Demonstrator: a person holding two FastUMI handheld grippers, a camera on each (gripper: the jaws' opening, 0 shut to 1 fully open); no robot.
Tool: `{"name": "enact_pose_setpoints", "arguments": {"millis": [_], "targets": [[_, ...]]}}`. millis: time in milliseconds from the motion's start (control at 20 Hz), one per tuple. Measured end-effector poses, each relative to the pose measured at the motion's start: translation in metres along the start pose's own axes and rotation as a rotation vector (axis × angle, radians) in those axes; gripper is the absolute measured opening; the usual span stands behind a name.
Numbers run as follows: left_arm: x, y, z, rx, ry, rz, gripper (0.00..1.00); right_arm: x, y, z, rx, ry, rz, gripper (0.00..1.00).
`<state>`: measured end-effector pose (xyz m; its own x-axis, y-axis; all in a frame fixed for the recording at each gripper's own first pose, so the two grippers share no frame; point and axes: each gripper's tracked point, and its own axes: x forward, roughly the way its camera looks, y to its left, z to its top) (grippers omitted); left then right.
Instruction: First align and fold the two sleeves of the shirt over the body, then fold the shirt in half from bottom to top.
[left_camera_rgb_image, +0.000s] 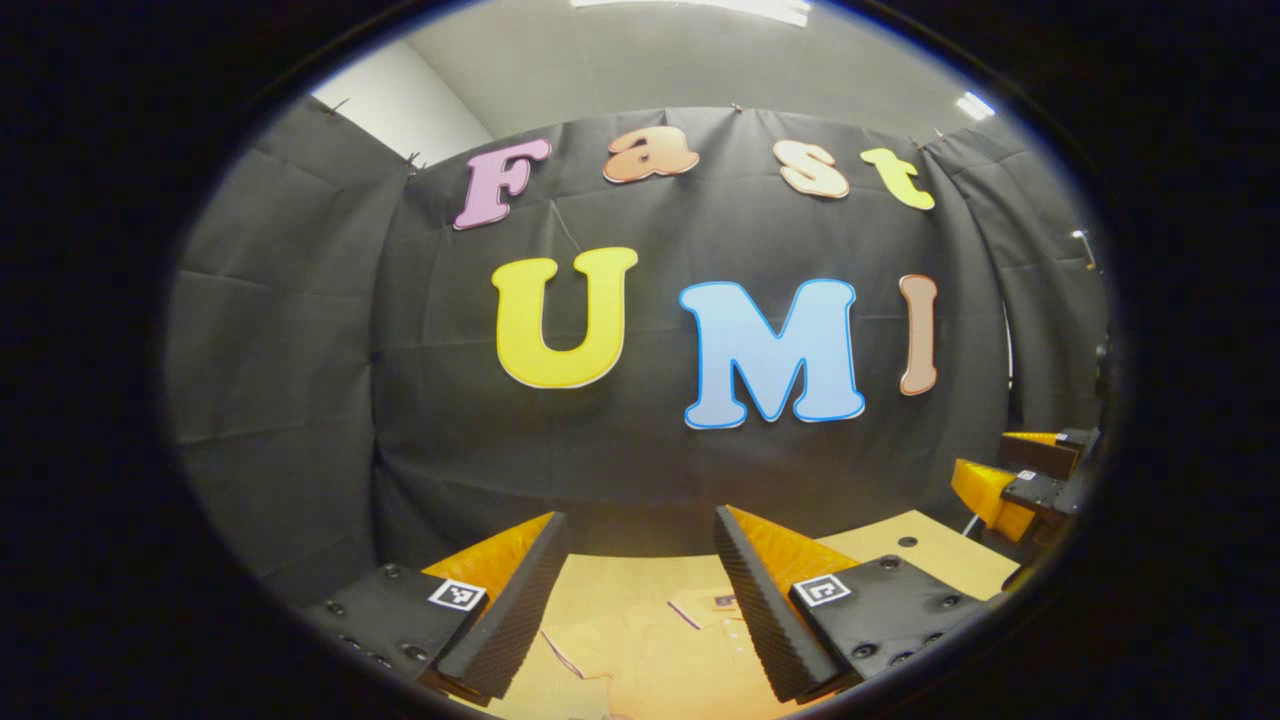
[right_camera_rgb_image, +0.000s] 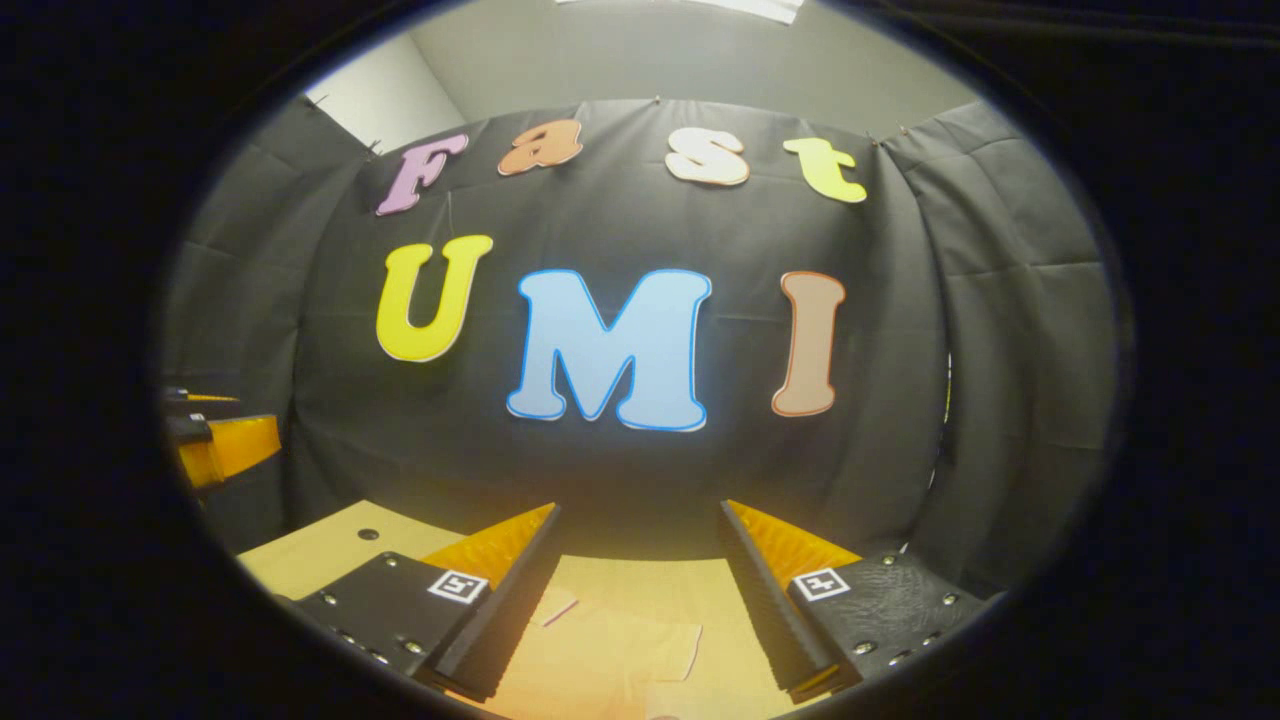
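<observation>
Both grippers were raised and aimed more at the booth wall than at the work, which seemed the main hazard: a descent begun from so high could land on the wrong part of the cloth. In the left gripper view, the left gripper (left_camera_rgb_image: 640, 610) stood spread wide, holding nothing and touching nothing; between its fingers lay the shirt (left_camera_rgb_image: 650, 650) flat on the table (left_camera_rgb_image: 930, 550), its collar (left_camera_rgb_image: 715, 607) toward the wall. A pinch taken there by mistake would likely lift the neck rather than a sleeve, and a deep bite might gather two layers and drag the body askew. The right gripper (left_camera_rgb_image: 1030, 475) showed at the right edge of that view, well apart, too small there to judge its opening. In the right gripper view, the right gripper (right_camera_rgb_image: 640, 605) was likewise spread wide and empty, clear of the cloth; below it lay a sleeve (right_camera_rgb_image: 640, 650) with its cuff edge showing on the table (right_camera_rgb_image: 330, 545). If the two hands came down unevenly, the sleeves would probably fold at unlike angles and the later bottom-to-top fold would sit crooked. The left gripper (right_camera_rgb_image: 215, 440) appeared at the left edge of that view, far off.
</observation>
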<state>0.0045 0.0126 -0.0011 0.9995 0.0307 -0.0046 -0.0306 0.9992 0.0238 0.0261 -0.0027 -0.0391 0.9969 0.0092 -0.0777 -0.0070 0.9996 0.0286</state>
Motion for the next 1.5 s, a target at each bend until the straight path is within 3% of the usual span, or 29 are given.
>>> {"name": "enact_pose_setpoints", "arguments": {"millis": [400, 700, 1500], "targets": [[-0.016, 0.011, 0.004, 0.012, 0.005, 0.021, 0.96, 0.036, -0.006, -0.061, -0.031, 0.122, 0.021, 0.95], [-0.030, 0.033, 0.003, 0.028, 0.021, 0.087, 0.95, 0.069, -0.009, -0.117, -0.063, 0.215, 0.038, 0.95], [-0.049, 0.085, -0.025, 0.036, 0.100, 0.223, 0.95, 0.116, -0.012, -0.293, -0.053, 0.618, 0.045, 0.96]]}}
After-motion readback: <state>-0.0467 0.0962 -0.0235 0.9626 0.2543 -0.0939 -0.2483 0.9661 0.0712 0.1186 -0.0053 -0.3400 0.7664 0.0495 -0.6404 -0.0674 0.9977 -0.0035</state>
